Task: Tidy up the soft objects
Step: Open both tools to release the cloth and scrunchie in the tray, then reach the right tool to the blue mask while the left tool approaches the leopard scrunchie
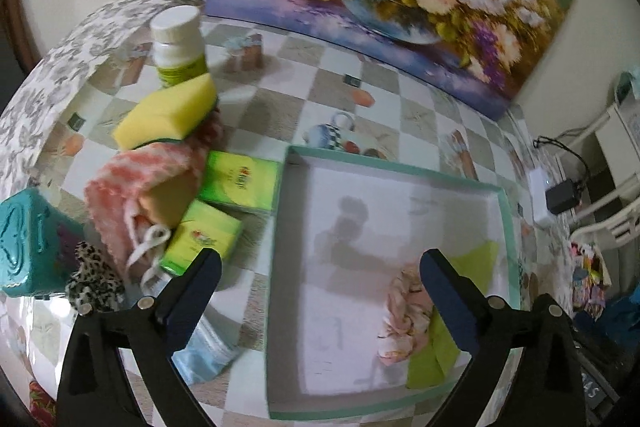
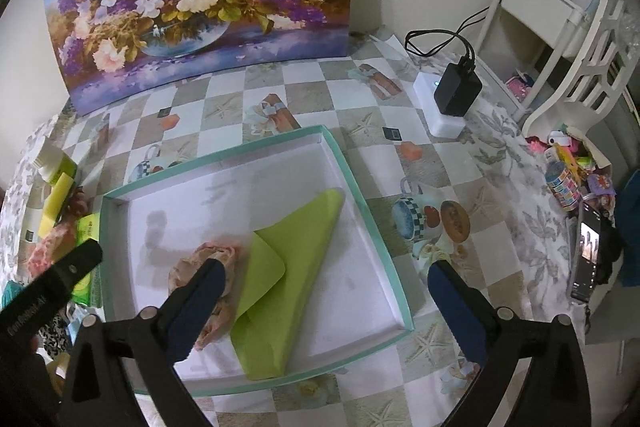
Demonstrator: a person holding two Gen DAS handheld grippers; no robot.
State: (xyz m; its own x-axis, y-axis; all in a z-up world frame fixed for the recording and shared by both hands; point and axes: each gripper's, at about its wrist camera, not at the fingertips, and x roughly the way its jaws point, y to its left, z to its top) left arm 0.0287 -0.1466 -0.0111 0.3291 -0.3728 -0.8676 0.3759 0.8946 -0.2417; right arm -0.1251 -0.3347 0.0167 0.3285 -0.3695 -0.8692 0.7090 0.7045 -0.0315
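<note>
Several soft items — yellow sponge (image 1: pixel 168 115), pink towel (image 1: pixel 136 187), leopard scrunchie (image 1: pixel 94 277) — wait left on the worktop (image 1: pixel 360 95), two, floral cloth (image 2: pixel 208 267) and green cloth (image 2: pixel 292 267), already lie in the tray (image 2: pixel 360 195); left hand-held gripper (image 1: pixel 320 301) and right hand-held gripper (image 2: pixel 322 309) gape empty.

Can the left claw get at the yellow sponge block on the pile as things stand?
Probably yes: the left claw is open and empty, and the yellow sponge block sits atop the pile, uncovered.
</note>
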